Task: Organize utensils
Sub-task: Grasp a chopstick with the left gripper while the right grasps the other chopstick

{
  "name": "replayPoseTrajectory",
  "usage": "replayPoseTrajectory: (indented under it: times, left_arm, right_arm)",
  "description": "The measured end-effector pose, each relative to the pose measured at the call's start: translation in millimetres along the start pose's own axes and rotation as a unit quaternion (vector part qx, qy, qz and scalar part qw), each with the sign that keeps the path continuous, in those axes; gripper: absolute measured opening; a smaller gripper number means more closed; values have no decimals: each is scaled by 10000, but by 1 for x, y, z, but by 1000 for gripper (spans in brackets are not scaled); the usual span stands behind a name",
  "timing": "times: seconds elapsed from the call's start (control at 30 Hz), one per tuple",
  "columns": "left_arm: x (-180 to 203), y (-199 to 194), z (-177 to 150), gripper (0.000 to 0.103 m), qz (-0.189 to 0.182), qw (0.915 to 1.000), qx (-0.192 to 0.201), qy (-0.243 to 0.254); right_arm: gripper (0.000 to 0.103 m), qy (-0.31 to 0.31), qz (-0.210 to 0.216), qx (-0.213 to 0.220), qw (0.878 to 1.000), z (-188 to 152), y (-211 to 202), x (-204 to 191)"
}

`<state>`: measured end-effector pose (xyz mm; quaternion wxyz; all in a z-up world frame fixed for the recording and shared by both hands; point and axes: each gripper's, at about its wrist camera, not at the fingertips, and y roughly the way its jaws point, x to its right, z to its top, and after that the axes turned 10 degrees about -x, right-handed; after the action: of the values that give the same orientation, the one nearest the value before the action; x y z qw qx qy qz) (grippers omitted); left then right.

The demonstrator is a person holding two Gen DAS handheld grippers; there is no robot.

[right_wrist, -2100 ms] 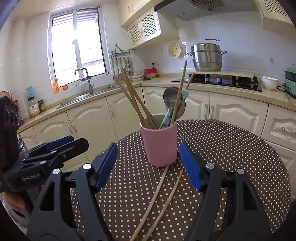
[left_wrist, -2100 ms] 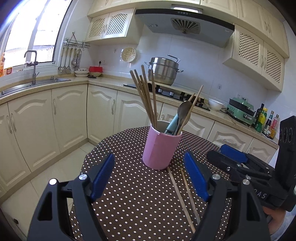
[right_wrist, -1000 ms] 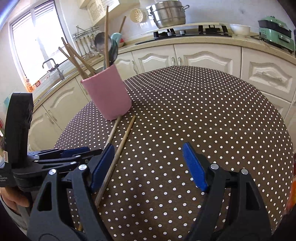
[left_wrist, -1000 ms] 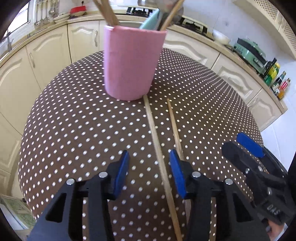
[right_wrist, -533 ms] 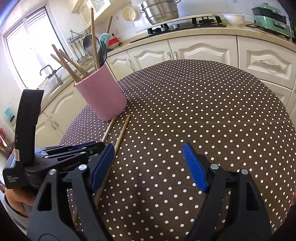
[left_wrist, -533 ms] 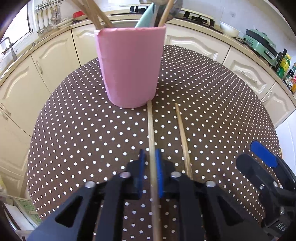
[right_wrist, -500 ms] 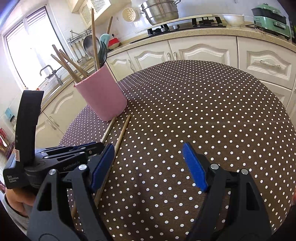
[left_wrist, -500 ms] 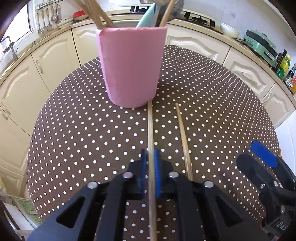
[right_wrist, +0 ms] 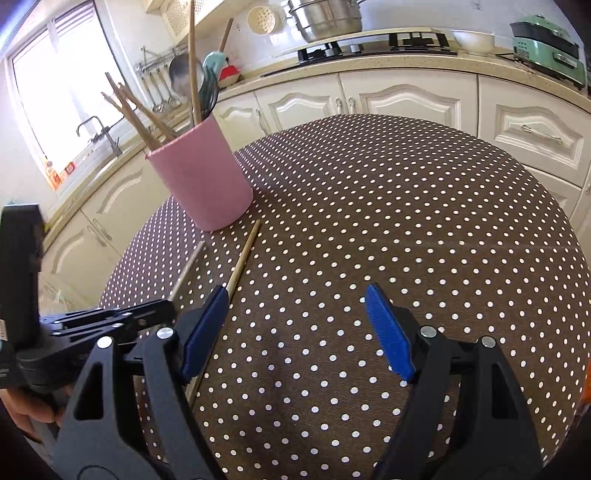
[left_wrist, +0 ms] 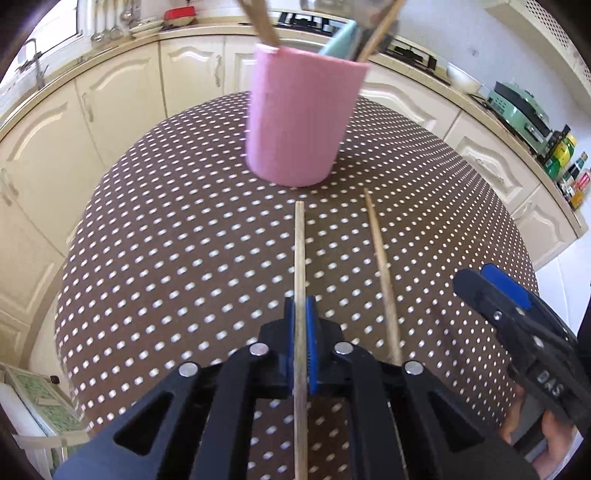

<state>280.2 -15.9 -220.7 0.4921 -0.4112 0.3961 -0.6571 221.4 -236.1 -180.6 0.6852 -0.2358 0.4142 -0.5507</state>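
Note:
A pink utensil holder point(left_wrist: 303, 118) with several chopsticks and spoons stands on the round polka-dot table point(left_wrist: 166, 236); it also shows in the right wrist view point(right_wrist: 203, 181). My left gripper point(left_wrist: 301, 317) is shut on one wooden chopstick point(left_wrist: 300, 254), lifted slightly off the cloth, tip pointing at the holder. A second chopstick point(left_wrist: 382, 273) lies on the table to its right, also seen in the right wrist view point(right_wrist: 242, 258). My right gripper point(right_wrist: 295, 332) is open and empty above the table, just right of the left gripper point(right_wrist: 110, 321).
Cream kitchen cabinets point(left_wrist: 110, 92) and a counter curve around the table. A stove with a steel pot point(right_wrist: 325, 18), a white bowl point(right_wrist: 472, 37) and a green appliance point(right_wrist: 543, 33) sit on the counter. A sink with a tap point(right_wrist: 96, 129) is under the window.
My left gripper came down over the left chopstick, closed on it, and has pulled it back from the holder and slightly up. The right gripper stayed open and barely moved.

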Motion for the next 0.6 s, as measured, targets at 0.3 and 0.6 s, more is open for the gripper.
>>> replayPoseTrajectory:
  times: [0.3, 0.6]
  left_arm:
    - [-37, -14, -15, 6, -14, 9991, -62, -410]
    - [-45, -11, -3, 6, -27, 9989, -336, -319]
  right_arm:
    - [75, -669, -80, -798, 9945, 13, 26, -40]
    - [69, -1296, -446, -1605, 9775, 30, 60, -76]
